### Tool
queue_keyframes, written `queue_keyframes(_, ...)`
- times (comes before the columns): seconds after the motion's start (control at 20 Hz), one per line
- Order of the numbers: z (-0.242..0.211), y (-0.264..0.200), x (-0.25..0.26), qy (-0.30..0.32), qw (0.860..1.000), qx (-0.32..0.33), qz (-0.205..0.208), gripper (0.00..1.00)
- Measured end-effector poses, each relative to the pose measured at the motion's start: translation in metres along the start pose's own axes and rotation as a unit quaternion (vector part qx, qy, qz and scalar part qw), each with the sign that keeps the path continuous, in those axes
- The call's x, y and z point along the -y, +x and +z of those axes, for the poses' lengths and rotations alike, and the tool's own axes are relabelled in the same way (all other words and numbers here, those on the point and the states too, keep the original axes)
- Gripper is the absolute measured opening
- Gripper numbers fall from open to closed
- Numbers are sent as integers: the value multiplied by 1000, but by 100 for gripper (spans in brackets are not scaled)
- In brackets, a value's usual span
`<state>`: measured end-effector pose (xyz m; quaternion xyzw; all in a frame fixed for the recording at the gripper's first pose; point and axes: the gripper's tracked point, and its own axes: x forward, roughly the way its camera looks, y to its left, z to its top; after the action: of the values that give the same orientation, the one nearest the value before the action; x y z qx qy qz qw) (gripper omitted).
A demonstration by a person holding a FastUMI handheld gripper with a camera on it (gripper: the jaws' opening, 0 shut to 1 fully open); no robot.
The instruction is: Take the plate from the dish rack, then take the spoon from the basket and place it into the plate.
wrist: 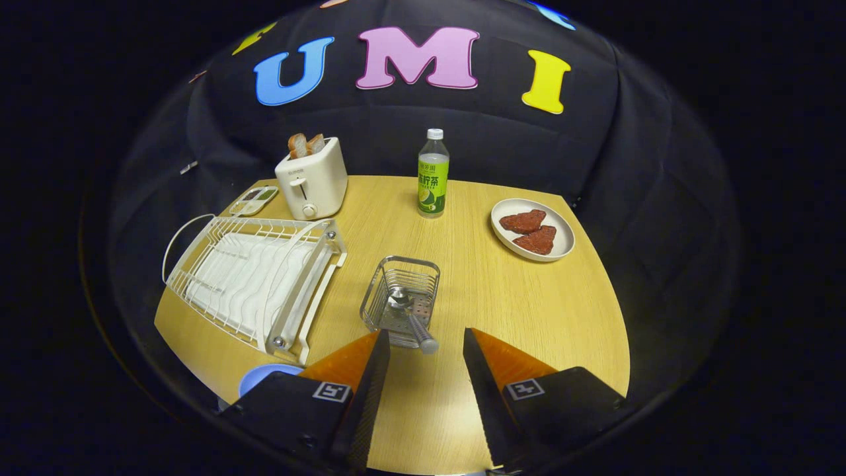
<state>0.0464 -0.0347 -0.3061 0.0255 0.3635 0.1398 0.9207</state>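
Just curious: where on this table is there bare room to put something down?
Bare wood lies between the wire basket and the plate of red pieces, and ahead of the open fingers. The side with the dish rack and toaster is crowded.

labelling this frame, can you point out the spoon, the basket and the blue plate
spoon [400, 299]: gripper view, on its bowl, inside the basket.
basket [377, 297]: gripper view, on its wire side wall, just ahead of the open fingers.
blue plate [254, 378]: gripper view, on its visible rim, beside the dish rack's near corner.
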Motion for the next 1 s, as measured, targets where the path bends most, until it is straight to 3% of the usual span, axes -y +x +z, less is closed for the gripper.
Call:
queue_keyframes(0.2,-10,23,-4,-20,999,-25,15,58)
queue_keyframes(0.35,-10,29,-10,-26,999,-22,21,44)
queue_keyframes(0.5,-10,27,-16,-25,999,-24,30,22)
queue_keyframes(0.6,-11,26,-20,-23,999,-27,38,16)
queue_keyframes(1.0,-1,-3,-12,-1,1000,-8,17,12)
